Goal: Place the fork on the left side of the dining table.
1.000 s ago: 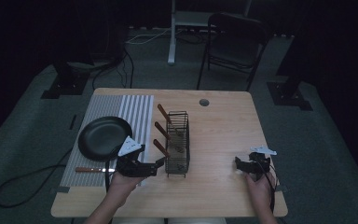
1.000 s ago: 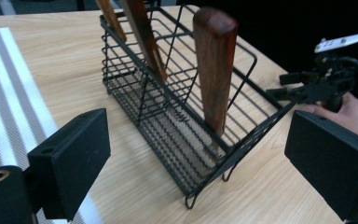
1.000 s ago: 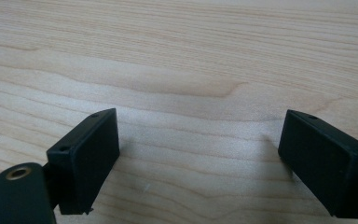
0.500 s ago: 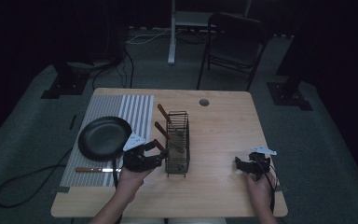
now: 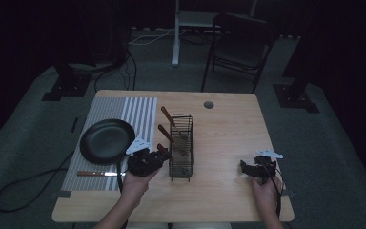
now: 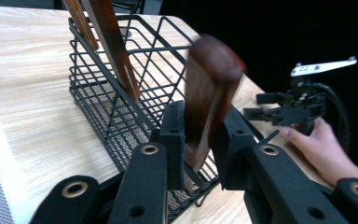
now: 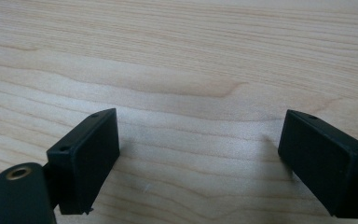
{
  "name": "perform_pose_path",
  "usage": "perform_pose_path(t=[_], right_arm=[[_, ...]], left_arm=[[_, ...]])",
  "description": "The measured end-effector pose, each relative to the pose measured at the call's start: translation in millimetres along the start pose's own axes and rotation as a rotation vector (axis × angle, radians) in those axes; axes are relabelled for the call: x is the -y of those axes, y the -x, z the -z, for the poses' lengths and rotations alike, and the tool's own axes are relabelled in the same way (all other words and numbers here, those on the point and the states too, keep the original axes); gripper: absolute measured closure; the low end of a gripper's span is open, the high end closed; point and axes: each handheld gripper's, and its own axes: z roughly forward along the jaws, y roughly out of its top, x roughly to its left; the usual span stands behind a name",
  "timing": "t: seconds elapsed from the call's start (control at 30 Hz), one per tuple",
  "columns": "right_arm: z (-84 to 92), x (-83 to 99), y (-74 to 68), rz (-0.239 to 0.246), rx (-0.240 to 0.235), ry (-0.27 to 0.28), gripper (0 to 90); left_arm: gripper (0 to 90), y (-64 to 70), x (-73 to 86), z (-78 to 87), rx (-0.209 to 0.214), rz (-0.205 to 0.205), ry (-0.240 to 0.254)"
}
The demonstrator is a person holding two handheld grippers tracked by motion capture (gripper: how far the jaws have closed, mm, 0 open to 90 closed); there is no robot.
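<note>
We have the nearest wooden handle [image 6: 209, 93] clamped between the left gripper [image 6: 200, 135] jaws, which have just been closing onto it; it leans out of the wire basket [image 6: 116, 116] just ahead of them, so pulling means clearing the rim. Two more handles [image 6: 109, 42] stand beyond. The pan [image 5: 106, 140] lies behind the jaws. The right gripper [image 7: 198, 154] rests well apart, jaws spread over bare table [image 7: 177, 56].
</note>
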Motion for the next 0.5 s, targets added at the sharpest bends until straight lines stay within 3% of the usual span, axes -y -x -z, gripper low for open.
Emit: perform_pose_path(t=[0.37,0.5], right_arm=[[0.0,0.0,0.0,0.0,0.0,0.0,12.1],[0.0,0.0,0.0,0.0,0.0,0.0,12.0]], left_arm=[[77.5,-2.3,-0.9,3.6,0.005,0.022,0.048],[77.7,-1.5,-5.2,8.3,0.002,0.007,0.062]])
